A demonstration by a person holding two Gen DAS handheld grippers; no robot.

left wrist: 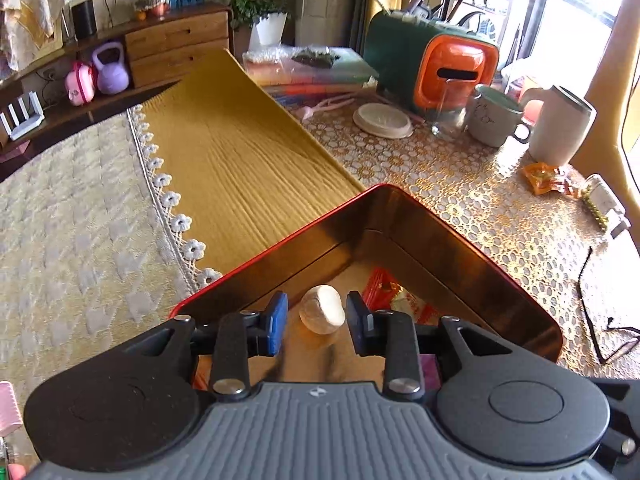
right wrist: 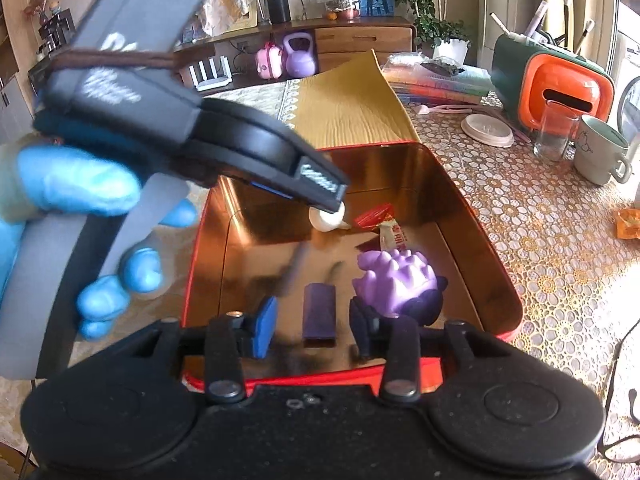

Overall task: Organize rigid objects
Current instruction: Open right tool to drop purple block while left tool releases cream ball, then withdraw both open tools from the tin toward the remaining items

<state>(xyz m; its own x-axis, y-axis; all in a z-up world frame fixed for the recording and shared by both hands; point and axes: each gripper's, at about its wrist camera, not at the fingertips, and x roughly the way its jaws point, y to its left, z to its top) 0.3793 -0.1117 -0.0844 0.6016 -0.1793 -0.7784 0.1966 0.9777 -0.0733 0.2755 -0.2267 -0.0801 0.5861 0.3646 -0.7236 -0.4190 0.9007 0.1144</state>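
A red tin box (left wrist: 452,220) with a shiny gold inside sits on the lace tablecloth; it also shows in the right wrist view (right wrist: 476,216). My left gripper (left wrist: 317,322) is open over the box, and a cream egg-shaped object (left wrist: 322,309) lies on the box floor between and beyond its fingers, not touched. In the right wrist view the left gripper hangs over that cream object (right wrist: 326,220). My right gripper (right wrist: 316,326) is open and empty at the box's near edge. Inside lie a purple spiky toy (right wrist: 396,284), a dark purple block (right wrist: 319,312) and red snack wrappers (right wrist: 376,214).
On the table to the right stand a green and orange case (left wrist: 432,60), a glass (right wrist: 556,132), a mug (right wrist: 600,152), a white jug (left wrist: 560,128), a round lid (left wrist: 383,119) and an orange wrapper (left wrist: 548,178). Glasses (left wrist: 600,320) lie at the right edge.
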